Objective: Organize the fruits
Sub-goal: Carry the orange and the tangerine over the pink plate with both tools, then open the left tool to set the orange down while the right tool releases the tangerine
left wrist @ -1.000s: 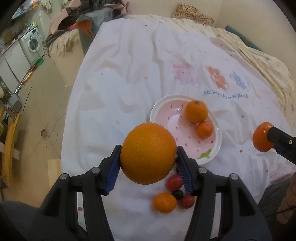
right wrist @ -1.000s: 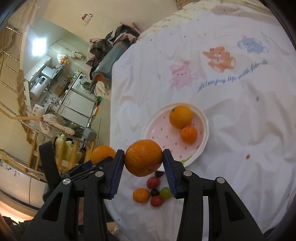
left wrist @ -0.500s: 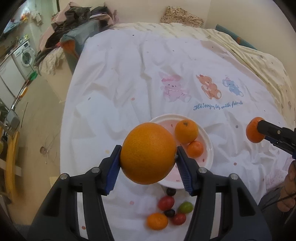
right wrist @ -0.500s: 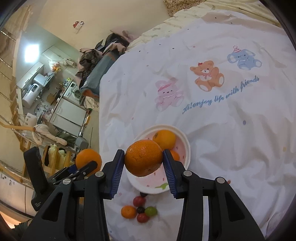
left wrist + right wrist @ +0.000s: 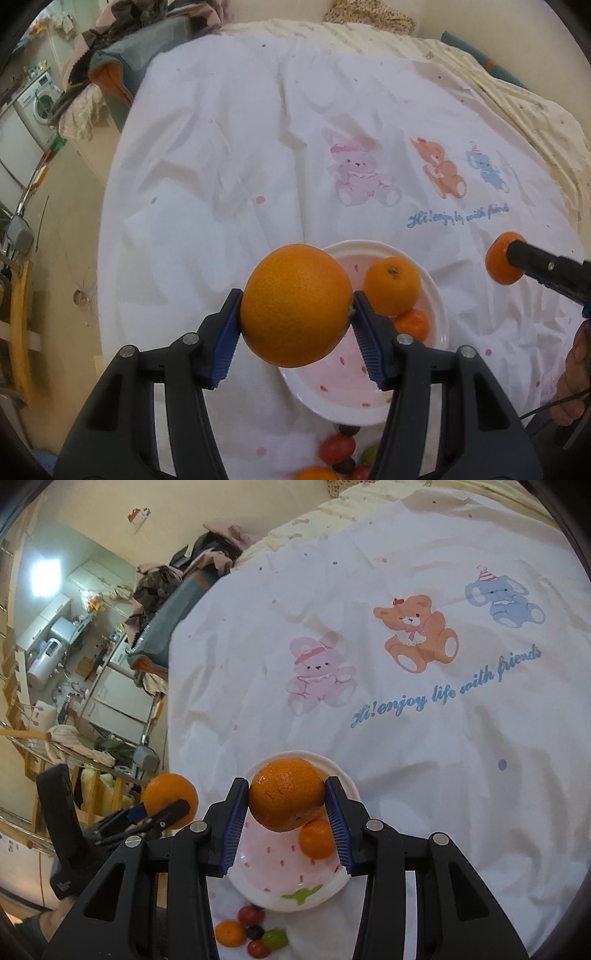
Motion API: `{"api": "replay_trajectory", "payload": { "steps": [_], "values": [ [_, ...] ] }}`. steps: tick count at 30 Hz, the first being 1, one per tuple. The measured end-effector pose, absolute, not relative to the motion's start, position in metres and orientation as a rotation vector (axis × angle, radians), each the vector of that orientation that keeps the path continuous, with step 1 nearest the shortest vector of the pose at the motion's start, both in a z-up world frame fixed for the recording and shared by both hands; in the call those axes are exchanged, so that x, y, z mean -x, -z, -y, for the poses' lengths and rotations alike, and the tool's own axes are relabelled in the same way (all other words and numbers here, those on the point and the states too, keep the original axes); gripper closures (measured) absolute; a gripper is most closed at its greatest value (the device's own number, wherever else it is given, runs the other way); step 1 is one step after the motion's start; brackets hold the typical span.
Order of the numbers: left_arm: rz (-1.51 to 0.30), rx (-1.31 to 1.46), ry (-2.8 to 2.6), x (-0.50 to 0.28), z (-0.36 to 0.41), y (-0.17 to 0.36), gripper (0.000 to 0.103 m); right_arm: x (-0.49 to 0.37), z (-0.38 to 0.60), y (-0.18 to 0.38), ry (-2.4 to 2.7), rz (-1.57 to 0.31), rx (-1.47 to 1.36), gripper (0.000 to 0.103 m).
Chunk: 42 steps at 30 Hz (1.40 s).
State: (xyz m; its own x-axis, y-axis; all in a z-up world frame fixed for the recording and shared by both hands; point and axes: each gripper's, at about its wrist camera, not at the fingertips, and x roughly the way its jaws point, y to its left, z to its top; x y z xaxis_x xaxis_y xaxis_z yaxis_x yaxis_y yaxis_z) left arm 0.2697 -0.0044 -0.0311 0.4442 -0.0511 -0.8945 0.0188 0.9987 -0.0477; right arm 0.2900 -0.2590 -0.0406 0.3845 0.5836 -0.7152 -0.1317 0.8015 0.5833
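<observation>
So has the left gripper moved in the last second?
Yes. The left gripper, shut on its orange, has pulled back nearer the plate, which slid down the left wrist view.

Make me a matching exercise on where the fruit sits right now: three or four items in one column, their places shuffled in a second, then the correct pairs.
Column A
1. large orange
2. second orange
3. two small oranges
4. small mixed fruits

Column B
a. on the bedsheet beside the plate
b. in the pink plate
c. held by the right gripper
d. held by the left gripper

Pairs: 1-d, 2-c, 3-b, 4-a
</observation>
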Motion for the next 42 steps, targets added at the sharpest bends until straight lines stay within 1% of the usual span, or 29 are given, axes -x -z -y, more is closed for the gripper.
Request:
{"api": "replay_trajectory", "payload": {
  "steps": [9,13,23,34,35,37,38,39,40,42],
  "values": [
    [-1.218,0.049,0.050,-0.289,0.007,0.081,0.049,-0.305,0.251,0.094,-0.449,-1.234,-0.464,0.058],
    [-1.233,0.047,0.088,-0.292,0.013,0.092,0.049,-0.303,0.246,0.110,-0.447,-1.293,-0.467,0.058],
    [-1.279,0.043,0.158,-0.299,0.029,0.112,0.049,-0.307,0.241,0.116,-0.438,-1.302,-0.442,0.056],
    [-1.279,0.033,0.160,-0.299,0.031,0.117,0.048,-0.306,0.240,0.117,-0.418,-1.302,-0.432,0.056],
    [-1.280,0.031,0.161,-0.299,0.031,0.117,0.048,-0.307,0.240,0.117,-0.415,-1.303,-0.428,0.055],
    [-1.284,0.028,0.161,-0.299,0.031,0.116,0.047,-0.306,0.239,0.115,-0.410,-1.298,-0.417,0.039],
    [-1.282,0.025,0.157,-0.299,0.031,0.115,0.046,-0.306,0.238,0.112,-0.405,-1.283,-0.403,0.033],
    [-1.259,0.023,0.155,-0.298,0.031,0.112,0.033,-0.305,0.238,0.110,-0.405,-1.269,-0.397,0.032],
    [-1.239,0.020,0.152,-0.297,0.032,0.108,0.016,-0.305,0.238,0.108,-0.412,-1.258,-0.397,0.031],
    [-1.199,-0.013,0.139,-0.296,0.033,0.101,0.004,-0.306,0.239,0.105,-0.416,-1.250,-0.405,0.031]
  ]
}}
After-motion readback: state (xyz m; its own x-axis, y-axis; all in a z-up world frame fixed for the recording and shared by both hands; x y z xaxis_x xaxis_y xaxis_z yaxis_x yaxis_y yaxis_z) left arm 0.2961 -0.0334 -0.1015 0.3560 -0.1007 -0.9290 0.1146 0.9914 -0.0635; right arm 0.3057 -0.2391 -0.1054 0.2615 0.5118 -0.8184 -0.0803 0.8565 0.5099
